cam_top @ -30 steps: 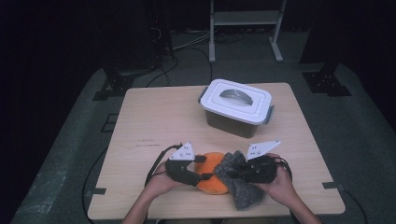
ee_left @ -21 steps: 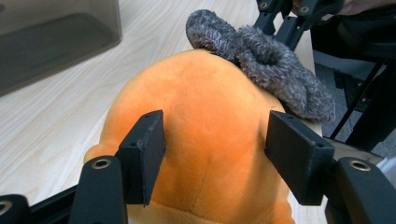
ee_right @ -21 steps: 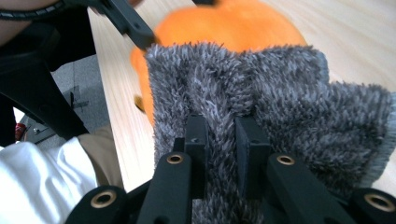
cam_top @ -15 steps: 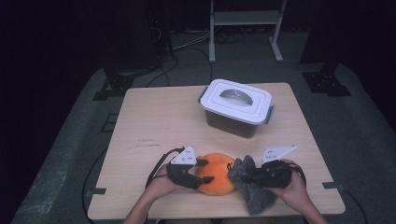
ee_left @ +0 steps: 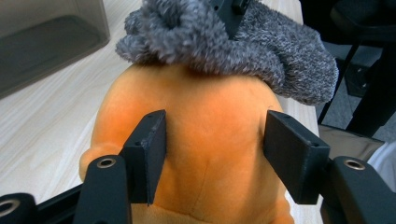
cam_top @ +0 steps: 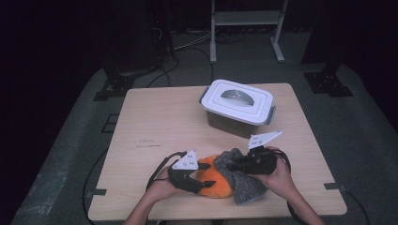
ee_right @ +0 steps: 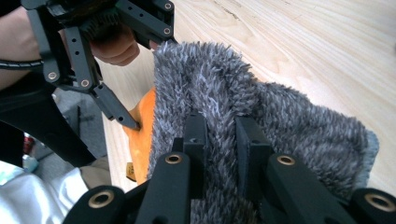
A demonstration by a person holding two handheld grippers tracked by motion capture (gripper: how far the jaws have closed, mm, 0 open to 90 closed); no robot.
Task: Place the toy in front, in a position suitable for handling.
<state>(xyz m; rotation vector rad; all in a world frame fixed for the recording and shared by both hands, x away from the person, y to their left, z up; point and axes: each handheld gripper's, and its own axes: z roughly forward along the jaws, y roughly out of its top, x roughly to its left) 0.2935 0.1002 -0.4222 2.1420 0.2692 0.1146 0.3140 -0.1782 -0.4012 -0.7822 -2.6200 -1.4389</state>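
Note:
An orange plush toy (cam_top: 212,182) lies near the table's front edge, with a grey fuzzy cloth (cam_top: 245,183) draped over its right end. My left gripper (cam_top: 205,175) comes in from the left. Its jaws have just been closing, and the pads (ee_left: 150,156) press into the two sides of the plush toy (ee_left: 210,135). My right gripper (cam_top: 234,165) is shut on a pinched fold of the grey cloth (ee_right: 289,126), held up over the toy (ee_right: 141,135). The grey cloth (ee_left: 224,42) hides the toy's far end.
A grey box with a white latched lid (cam_top: 238,104) stands behind the hands, right of the table's middle; its wall (ee_left: 46,42) is close by in the left gripper view. The wooden table (cam_top: 155,122) has bare room at the left and back. Cables trail off the front edge.
The right gripper swung out to the right with the grey cloth, then came back left and slightly up over the plush toy. The left jaws narrowed onto the toy.

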